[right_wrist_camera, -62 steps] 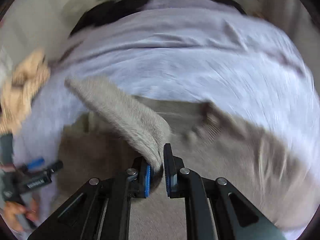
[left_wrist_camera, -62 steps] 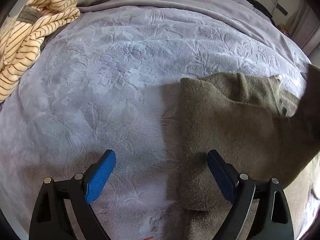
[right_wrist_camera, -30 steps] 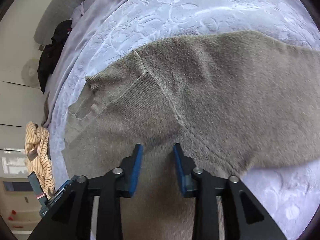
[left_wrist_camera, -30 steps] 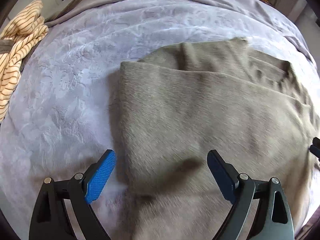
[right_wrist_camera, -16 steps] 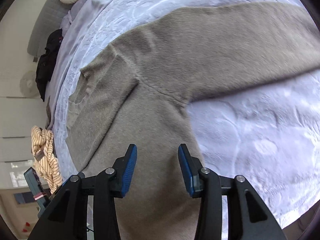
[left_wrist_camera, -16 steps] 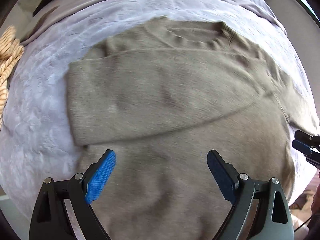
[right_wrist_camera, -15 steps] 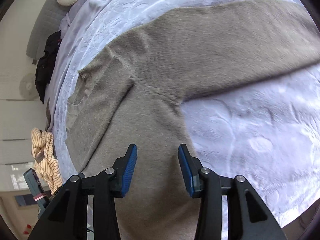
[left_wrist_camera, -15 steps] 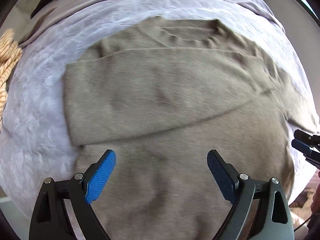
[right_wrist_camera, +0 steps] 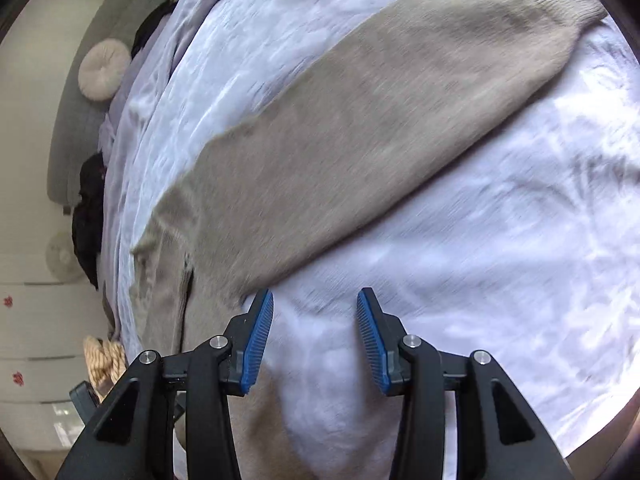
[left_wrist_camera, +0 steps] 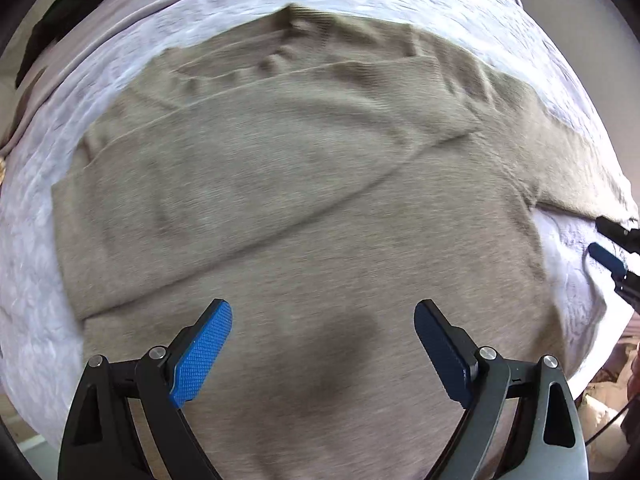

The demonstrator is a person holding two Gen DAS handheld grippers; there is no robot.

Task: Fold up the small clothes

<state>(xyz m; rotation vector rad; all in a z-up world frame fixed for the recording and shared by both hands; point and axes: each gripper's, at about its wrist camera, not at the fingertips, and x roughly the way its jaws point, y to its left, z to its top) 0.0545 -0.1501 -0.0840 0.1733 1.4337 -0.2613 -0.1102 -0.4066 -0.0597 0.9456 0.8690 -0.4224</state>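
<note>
Sweater (left_wrist_camera: pixel 320 208) lay half-folded on the bed (right_wrist_camera: pixel 500 260); we hovered both claws, left gripper (left_wrist_camera: pixel 323 354) and right gripper (right_wrist_camera: pixel 315 338), open and empty, likely fetching the spread sleeve (right_wrist_camera: pixel 380 120) next.

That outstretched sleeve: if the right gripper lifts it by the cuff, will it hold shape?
Probably not. The sleeve lies limp and flat on the blanket, so it should drape. Its fuzzy knit likely grips rather than slips.

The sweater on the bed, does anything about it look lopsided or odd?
Yes. One sleeve of the sweater lies folded across its chest, while the other sleeve sticks straight out over the blanket, unfolded. No damage shows.
</note>
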